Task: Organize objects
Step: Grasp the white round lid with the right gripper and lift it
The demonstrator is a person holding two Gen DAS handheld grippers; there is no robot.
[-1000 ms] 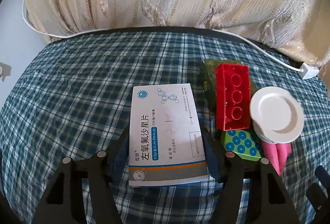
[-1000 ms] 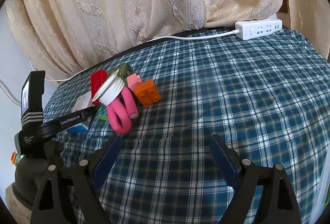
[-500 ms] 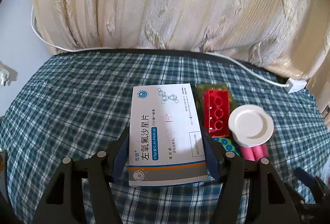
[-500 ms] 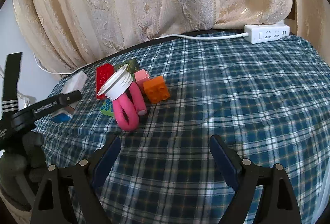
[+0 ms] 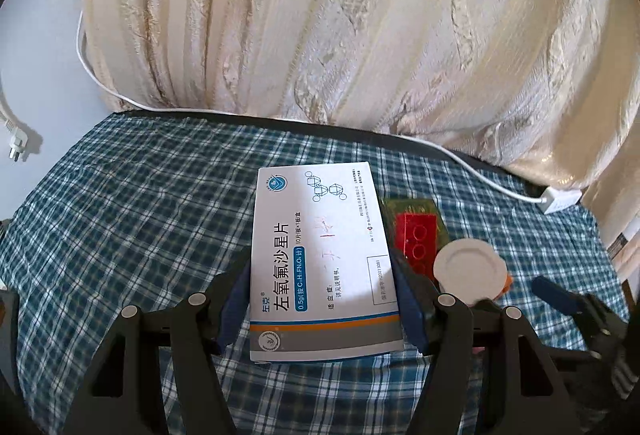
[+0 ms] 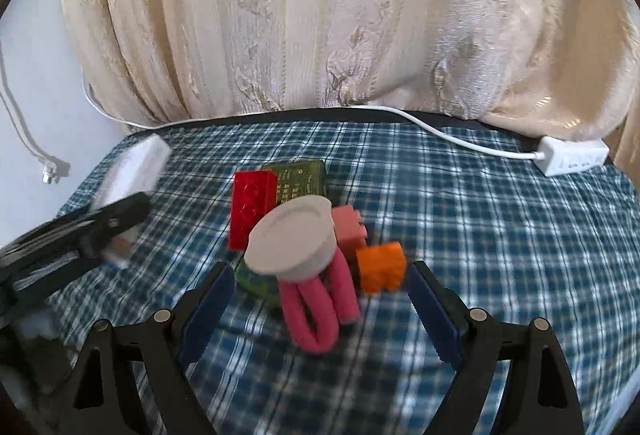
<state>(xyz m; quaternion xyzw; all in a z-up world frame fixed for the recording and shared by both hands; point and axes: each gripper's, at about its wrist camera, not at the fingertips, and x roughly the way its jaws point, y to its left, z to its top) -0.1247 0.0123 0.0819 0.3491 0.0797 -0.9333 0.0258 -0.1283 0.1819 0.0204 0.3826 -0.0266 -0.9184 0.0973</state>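
Left wrist view gives me the big surfaces first: a cream brocade curtain [image 5: 360,27] in heavy, shiny folds hangs behind a blue-and-white checked cloth [image 5: 132,219] that covers the whole tabletop, soft and slightly rumpled. I see open cloth on the left side of this view, up to the dark rim at the curtain's foot. A white power strip [image 6: 572,155] with its cord lies at the far right edge.

My left gripper [image 5: 320,299] is clamped on a flat white cardboard medicine box [image 5: 320,259] with blue print, both blue pads pressed against its long sides; the box is off the cloth, tilted away from me.

From the right wrist camera, my right gripper [image 6: 318,309] stands wide apart with nothing between its pads, just before the pile: a red plastic studded brick [image 6: 252,211] leaning on a dark green carton [image 6: 300,177], a round white plastic lid [image 6: 292,239] propped on a looped pink foam tube [image 6: 320,315], a pink block [image 6: 348,227] and an orange block [image 6: 380,267] touching beside it.
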